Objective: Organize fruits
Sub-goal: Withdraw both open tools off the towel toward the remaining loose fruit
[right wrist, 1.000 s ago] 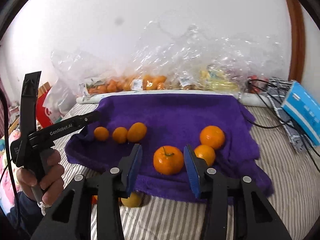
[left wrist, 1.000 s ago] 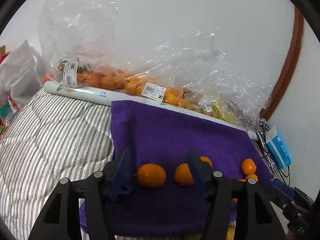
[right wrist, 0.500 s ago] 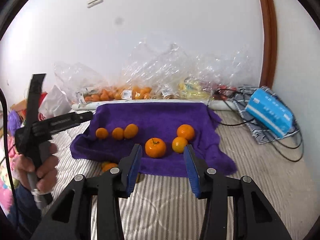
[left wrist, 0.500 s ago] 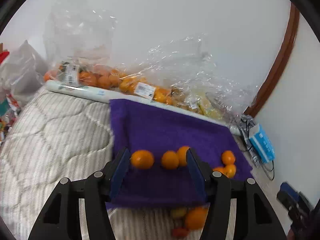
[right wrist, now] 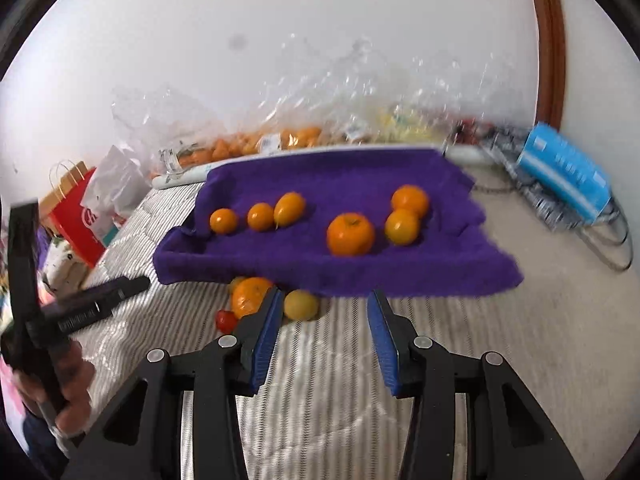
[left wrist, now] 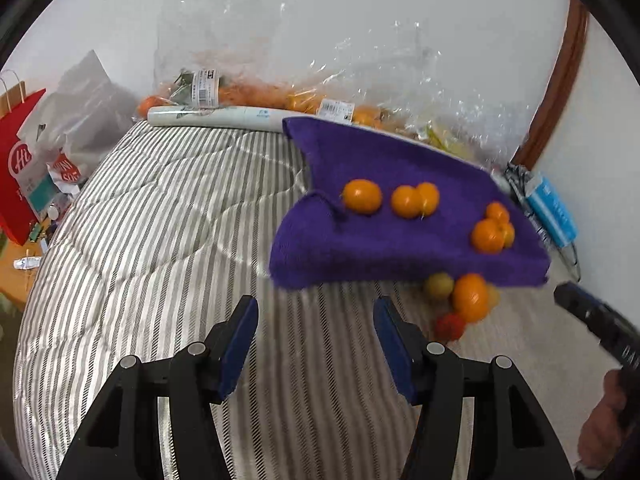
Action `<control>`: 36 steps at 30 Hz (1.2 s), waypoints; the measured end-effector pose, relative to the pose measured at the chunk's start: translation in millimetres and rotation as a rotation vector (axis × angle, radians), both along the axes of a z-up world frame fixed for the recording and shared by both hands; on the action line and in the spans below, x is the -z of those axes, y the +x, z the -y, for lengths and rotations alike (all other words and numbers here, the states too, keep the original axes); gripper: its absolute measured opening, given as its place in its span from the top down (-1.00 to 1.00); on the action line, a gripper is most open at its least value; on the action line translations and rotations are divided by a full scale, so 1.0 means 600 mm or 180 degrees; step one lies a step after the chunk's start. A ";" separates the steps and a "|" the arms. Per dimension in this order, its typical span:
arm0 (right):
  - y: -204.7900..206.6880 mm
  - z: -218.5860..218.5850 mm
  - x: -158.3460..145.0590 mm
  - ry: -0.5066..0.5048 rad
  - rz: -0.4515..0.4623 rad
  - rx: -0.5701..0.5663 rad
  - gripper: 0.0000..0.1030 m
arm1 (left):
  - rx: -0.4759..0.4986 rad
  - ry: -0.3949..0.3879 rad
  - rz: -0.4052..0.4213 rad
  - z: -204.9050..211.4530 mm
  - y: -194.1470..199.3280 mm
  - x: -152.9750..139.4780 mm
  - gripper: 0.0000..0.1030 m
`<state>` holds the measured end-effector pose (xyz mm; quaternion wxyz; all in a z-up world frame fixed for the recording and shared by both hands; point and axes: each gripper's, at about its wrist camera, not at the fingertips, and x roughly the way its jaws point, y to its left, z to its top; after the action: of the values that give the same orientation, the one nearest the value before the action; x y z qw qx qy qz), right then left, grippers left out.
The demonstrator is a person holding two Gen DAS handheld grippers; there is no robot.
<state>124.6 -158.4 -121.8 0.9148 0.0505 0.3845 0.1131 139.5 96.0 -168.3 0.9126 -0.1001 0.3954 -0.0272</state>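
- Left tongs, low centre of their view, stand apart and empty over the striped bed quilt.
- Right tongs, low centre, also apart, nothing between them.
- Just above them lie a large orange, a yellow fruit and a small red fruit on the quilt.
- Beyond, six oranges rest on the purple towel, mid-frame.

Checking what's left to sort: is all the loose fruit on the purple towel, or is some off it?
Some is off it. Six orange fruits lie on the purple towel; four more sit on the striped bedding at its near edge.
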 end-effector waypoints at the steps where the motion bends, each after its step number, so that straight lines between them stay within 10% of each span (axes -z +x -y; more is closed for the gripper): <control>1: 0.001 -0.003 0.004 0.0005 -0.0022 0.0003 0.14 | -0.0001 0.0049 0.0035 0.001 -0.004 0.003 -0.12; 30: 0.088 -0.067 0.090 -0.0282 -0.0233 -0.0323 0.15 | -0.0138 -0.0199 -0.0112 -0.032 0.002 0.036 -0.09; 36: 0.096 -0.077 0.104 -0.0339 -0.0291 -0.0427 0.47 | -0.0113 -0.0087 -0.0072 -0.023 0.002 0.037 -0.09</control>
<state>182.5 -112.4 -184.1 0.8880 -0.0189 0.4339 0.1511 140.6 110.0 -190.5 0.9070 -0.1198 0.4035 -0.0153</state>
